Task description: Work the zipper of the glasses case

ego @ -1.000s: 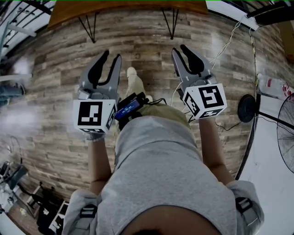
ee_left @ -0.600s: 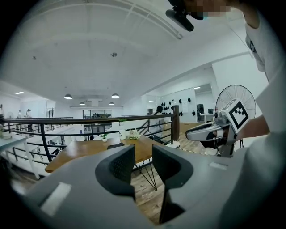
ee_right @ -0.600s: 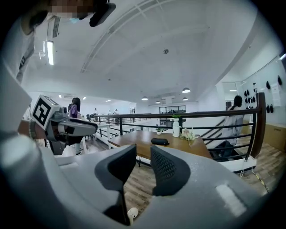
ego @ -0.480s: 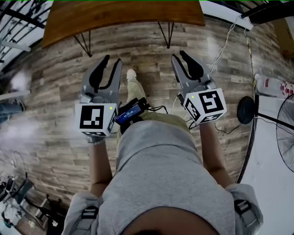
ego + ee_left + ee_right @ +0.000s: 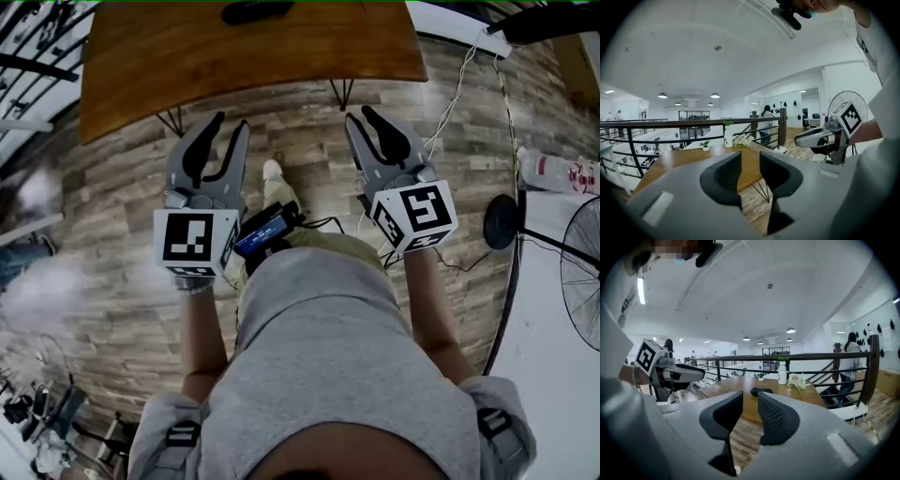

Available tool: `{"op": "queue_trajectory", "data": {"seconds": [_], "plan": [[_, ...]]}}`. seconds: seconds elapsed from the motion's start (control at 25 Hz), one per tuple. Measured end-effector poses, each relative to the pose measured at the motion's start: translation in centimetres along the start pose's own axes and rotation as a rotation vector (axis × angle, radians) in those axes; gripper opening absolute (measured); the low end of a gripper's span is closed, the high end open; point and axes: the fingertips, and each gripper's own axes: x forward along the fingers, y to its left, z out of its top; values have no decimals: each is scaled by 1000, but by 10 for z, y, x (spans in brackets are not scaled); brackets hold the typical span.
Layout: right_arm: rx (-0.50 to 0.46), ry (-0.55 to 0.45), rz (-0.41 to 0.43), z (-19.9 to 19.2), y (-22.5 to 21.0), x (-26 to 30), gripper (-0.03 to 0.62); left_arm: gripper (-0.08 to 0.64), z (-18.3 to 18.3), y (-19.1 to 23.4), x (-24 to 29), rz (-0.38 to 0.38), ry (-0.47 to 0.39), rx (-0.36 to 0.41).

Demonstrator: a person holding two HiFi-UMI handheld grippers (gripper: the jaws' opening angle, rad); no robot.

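The glasses case (image 5: 256, 11) is a dark oblong lying on the brown wooden table (image 5: 187, 66) at the top edge of the head view; in the right gripper view the case (image 5: 761, 391) lies ahead, beyond the jaws. My left gripper (image 5: 231, 122) and right gripper (image 5: 360, 113) are held side by side over the floor, short of the table. Both stand open by a narrow gap, with nothing between the pads. From the left gripper (image 5: 750, 161) view I cannot see the case. The right gripper (image 5: 750, 404) points at the table's near edge.
A white bottle (image 5: 782, 372), flowers (image 5: 799, 380) and a small potted plant (image 5: 706, 146) stand on the table's far side by a black railing (image 5: 811, 356). A fan (image 5: 581, 281), its round base (image 5: 503, 222) and cables lie on the floor at right. A person (image 5: 848, 352) stands beyond.
The table has slid further into the head view and the case now shows at its top edge. Both grippers keep the same pose and the same jaw gap.
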Motion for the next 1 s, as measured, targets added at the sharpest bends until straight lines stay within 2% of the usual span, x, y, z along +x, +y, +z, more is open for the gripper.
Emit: {"op": "queue_trajectory", "data": {"seconds": [0.52,1.0], "plan": [[5,61,-32,27,-20,116,95,123,0,96,78,-67,59,-22],[-7,25,-23,37,-20,141,95,129,12,112,92,-82,5,37]]}}
